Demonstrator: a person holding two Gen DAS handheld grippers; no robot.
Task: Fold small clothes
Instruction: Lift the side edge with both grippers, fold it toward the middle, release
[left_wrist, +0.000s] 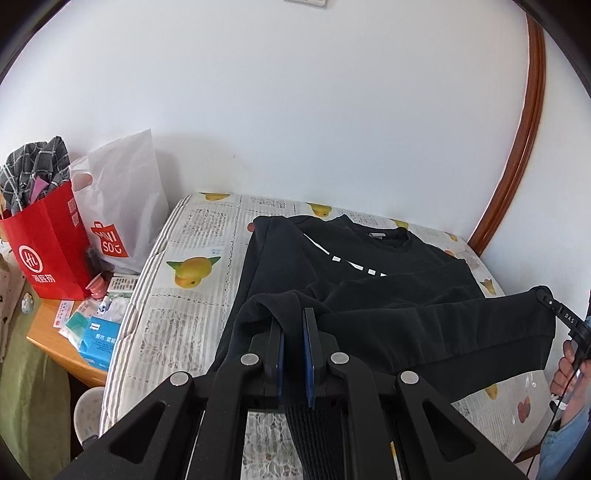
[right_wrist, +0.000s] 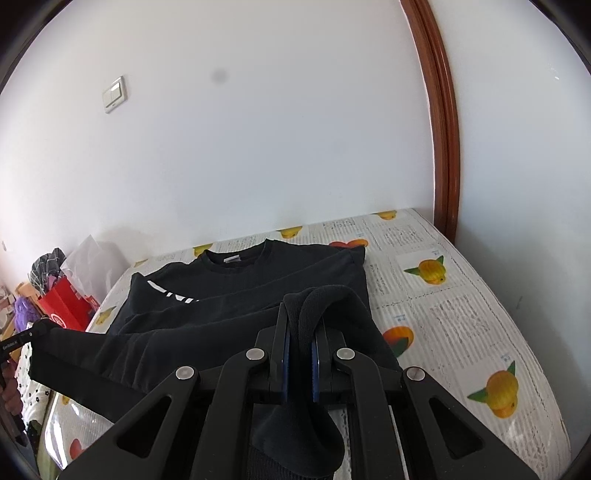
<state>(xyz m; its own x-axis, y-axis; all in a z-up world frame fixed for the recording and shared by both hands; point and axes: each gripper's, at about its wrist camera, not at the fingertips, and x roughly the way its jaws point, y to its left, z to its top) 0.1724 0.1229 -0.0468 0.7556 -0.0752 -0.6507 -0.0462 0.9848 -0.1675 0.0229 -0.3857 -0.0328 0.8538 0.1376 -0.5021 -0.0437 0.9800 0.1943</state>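
A black sweatshirt (left_wrist: 354, 273) with white lettering lies on a bed, collar toward the wall. Its lower part is lifted off the bed and stretched between my two grippers. My left gripper (left_wrist: 293, 317) is shut on the left corner of the hem, with cloth bunched between the blue pads. My right gripper (right_wrist: 300, 325) is shut on the other corner of the black sweatshirt (right_wrist: 236, 295), a fold of cloth draped over its fingers. In the left wrist view the right gripper (left_wrist: 546, 299) shows at the right edge, held by a person's hand (left_wrist: 567, 365).
The bed sheet (left_wrist: 192, 236) has a newspaper and fruit print. Left of the bed, a wooden side table (left_wrist: 48, 332) bears a red paper bag (left_wrist: 48, 251), a white plastic bag (left_wrist: 122, 206) and a blue tissue pack (left_wrist: 98, 339). A brown door frame (right_wrist: 439, 129) stands at the bed's right corner.
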